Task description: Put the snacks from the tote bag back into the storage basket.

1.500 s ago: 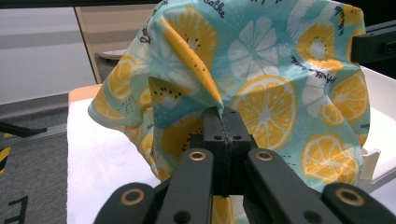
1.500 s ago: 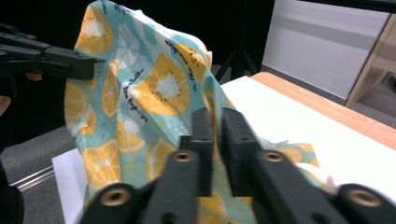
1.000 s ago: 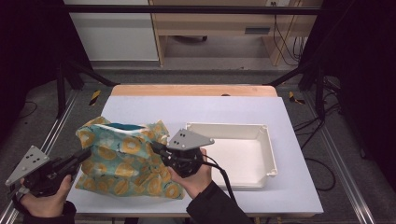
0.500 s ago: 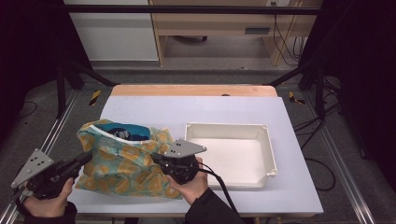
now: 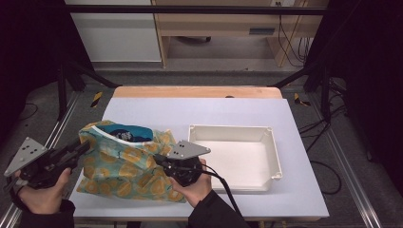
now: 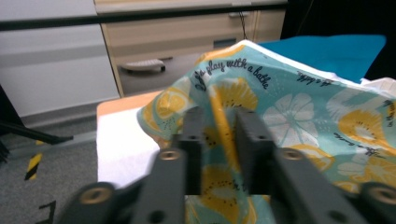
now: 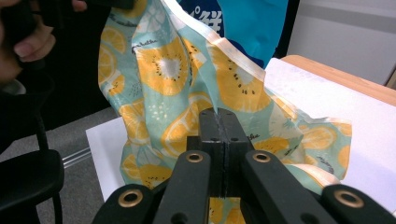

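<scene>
A teal cloth bag [image 5: 123, 164] printed with lemons and kiwis lies on the left of the white table [image 5: 199, 109]. Its mouth gapes at the far side, showing a blue packet [image 5: 126, 133] inside. My left gripper [image 5: 85, 145] is at the bag's left rim. In the left gripper view a raised fold of the bag [image 6: 299, 112] runs between the jaws of that gripper [image 6: 219, 126], which have just been opening and stand apart. My right gripper [image 5: 157, 159] is at the bag's right side. In the right gripper view that gripper [image 7: 218, 114] is shut on a pinch of the cloth [image 7: 168, 70].
An empty white tray [image 5: 271, 142] sits on the table right of the bag, close to my right hand. Behind the table stand a wooden cabinet [image 5: 214, 23] and dark frame legs. The other hand [image 7: 28, 42] is at the upper left of the right gripper view.
My right gripper has sunk toward the table with the cloth in it. The bag's mouth has spread open, baring the blue packet. The left gripper stayed in place.
</scene>
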`<state>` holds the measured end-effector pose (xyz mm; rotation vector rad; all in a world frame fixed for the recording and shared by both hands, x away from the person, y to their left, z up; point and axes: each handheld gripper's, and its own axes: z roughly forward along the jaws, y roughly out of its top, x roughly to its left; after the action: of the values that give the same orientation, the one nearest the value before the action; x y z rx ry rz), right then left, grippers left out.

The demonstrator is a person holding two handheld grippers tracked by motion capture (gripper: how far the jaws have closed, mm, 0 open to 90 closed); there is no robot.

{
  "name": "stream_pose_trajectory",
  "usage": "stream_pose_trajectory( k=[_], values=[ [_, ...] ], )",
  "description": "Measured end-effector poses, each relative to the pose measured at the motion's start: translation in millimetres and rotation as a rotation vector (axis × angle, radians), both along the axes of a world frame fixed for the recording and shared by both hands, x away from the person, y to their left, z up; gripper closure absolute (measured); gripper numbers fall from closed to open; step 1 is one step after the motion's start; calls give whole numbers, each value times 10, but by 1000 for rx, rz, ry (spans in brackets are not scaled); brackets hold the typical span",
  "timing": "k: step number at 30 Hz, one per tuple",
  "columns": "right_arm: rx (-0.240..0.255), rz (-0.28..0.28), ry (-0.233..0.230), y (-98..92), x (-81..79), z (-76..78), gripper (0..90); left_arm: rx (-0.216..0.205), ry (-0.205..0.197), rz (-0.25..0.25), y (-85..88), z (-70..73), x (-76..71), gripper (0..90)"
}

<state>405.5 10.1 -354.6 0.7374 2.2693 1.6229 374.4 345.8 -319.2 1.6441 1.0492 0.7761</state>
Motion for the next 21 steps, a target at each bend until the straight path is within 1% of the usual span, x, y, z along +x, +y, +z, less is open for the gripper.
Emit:
stream_pose_trajectory(
  k=[1, 2, 3, 4, 5, 6, 7, 8, 9, 10, 11, 13, 14, 16, 18, 19, 21],
  values=[
    [0, 0, 0, 0, 0, 0, 900, 0, 0, 0, 0, 0, 0, 840],
    [2, 1, 0, 0, 1, 2, 900, 14, 5, 1, -1, -4, 5, 888],
    [6, 1, -3, 4, 2, 12, 900, 26, -4, -1, 12, 1, -27, 899],
    [7, 2, -5, 11, 3, 17, 900, 20, -16, 3, 19, 6, -52, 900],
    [7, 2, -5, 11, 3, 17, 900, 20, -16, 3, 19, 6, -52, 900],
    [9, 2, -9, 21, 6, 25, 900, 17, -27, 5, 34, 13, -80, 900],
    [11, 1, -11, 35, 8, 37, 900, 14, -33, 7, 52, 20, -110, 900],
    [13, 5, -22, 74, 7, 68, 900, 11, -47, 14, 86, 25, -172, 900],
    [13, 6, -26, 97, 5, 83, 900, 11, -47, 14, 86, 25, -172, 900],
    [13, 6, -26, 97, 5, 83, 900, 11, -53, 18, 100, 22, -204, 900],
    [13, 11, -29, 136, 8, 99, 900, 18, -59, 28, 127, 10, -257, 900],
    [11, 13, -29, 157, 13, 104, 900, 20, -60, 34, 147, 1, -279, 900],
    [9, 17, -27, 200, 23, 102, 900, 10, -56, 41, 199, -26, -315, 900],
    [3, 24, -25, 232, 24, 85, 900, 3, -48, 41, 220, -57, -333, 900],
    [-7, 28, -23, 248, 16, 63, 900, 10, -38, 40, 226, -102, -350, 900],
    [-7, 28, -23, 248, 16, 63, 900, 10, -38, 40, 226, -102, -350, 900],
    [-8, 26, -17, 233, 7, 31, 900, 19, -27, 34, 217, -159, -365, 900]
  ],
)
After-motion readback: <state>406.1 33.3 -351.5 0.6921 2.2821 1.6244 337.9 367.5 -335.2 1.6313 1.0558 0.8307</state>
